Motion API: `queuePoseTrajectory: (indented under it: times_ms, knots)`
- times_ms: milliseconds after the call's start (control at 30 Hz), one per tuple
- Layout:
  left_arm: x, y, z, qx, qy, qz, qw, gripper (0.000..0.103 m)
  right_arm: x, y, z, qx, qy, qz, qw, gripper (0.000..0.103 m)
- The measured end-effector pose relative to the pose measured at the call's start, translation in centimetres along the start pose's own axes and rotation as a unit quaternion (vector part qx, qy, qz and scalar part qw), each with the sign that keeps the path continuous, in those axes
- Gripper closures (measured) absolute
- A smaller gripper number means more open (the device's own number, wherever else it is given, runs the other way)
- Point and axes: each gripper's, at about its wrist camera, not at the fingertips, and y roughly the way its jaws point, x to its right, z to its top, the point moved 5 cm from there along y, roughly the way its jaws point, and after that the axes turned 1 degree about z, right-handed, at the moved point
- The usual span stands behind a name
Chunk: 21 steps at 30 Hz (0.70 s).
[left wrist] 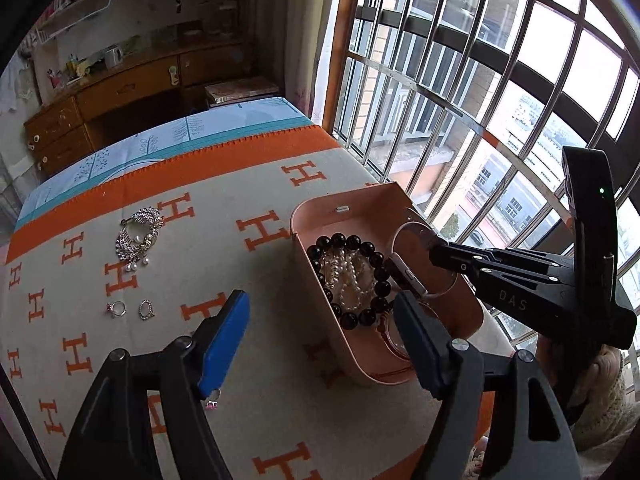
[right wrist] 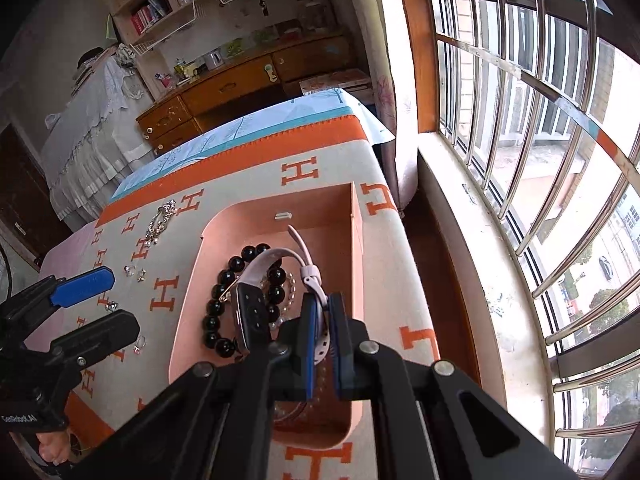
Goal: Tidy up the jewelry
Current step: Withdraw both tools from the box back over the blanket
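Orange-lettered cloth covers the table by the barred window, with a wooden dresser (right wrist: 240, 80) and bookshelves at the upper left of both views. Nearest, at the bottom centre of the right wrist view, the right gripper (right wrist: 322, 320) has its blue pads closed on the pale pink strap of a smartwatch (right wrist: 252, 312), holding it over the pink box (right wrist: 320, 216), whose floor already carries a black bead bracelet (right wrist: 224, 304) and a pearl strand (left wrist: 352, 276). I cannot tell whether the watch is touching the beads or hanging just above them. The left gripper (left wrist: 320, 320) waits at the bottom of its own view with its jaws wide apart and nothing between them, poised over the box's near-left edge. Farther out on the cloth, left of the box, lie two small rings (left wrist: 130, 309), and beyond them a sparkly silver brooch (left wrist: 138, 234) with pearl drops; one more small ring (left wrist: 212, 403) sits just under the left blue pad. The step in hand looks like dropping the watch into the box; next, the right claw would need to open and lift clear, and the free one could go for a ring.
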Motion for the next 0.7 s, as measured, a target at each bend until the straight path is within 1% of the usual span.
queuePoseTrajectory:
  times_ms: [100,133,233,367,467,533,633,700]
  knots:
    - [-1.1,-0.7,-0.4,0.005,-0.014,0.002,0.9999,0.03,-0.4,0.5,0.5,-0.006,-0.003,-0.005,1.0,0.096]
    - [-1.4,-0.8,-0.5,0.007,-0.018,0.003,0.9998,0.03,-0.4,0.7,0.7,-0.008,-0.004,-0.007,1.0,0.093]
    - [-2.0,-1.3,-0.7,0.013,-0.026,0.005,0.9996,0.03,-0.6,1.7,1.3,-0.018,-0.003,-0.014,1.0,0.091]
    - [-2.8,-1.9,-1.2,0.022,-0.026,0.021,0.9992,0.026,-0.6,2.6,2.2,-0.026,0.006,-0.029,0.999,0.091]
    - [-3.5,-2.3,-1.5,0.027,-0.029,0.034,0.9986,0.021,-0.4,2.6,2.6,-0.022,0.021,-0.044,0.999,0.089]
    - [-4.1,-2.4,-1.8,0.027,-0.037,0.036,0.9983,0.02,-0.3,2.4,2.8,-0.016,0.027,-0.049,0.998,0.085]
    - [-5.3,-2.7,-2.1,0.024,-0.053,0.039,0.9975,0.02,-0.7,1.8,2.9,-0.009,0.029,-0.042,0.999,0.08]
    - [-6.3,-2.9,-2.4,0.024,-0.066,0.043,0.9966,0.02,-1.2,1.4,3.0,-0.007,0.024,-0.039,0.999,0.08]
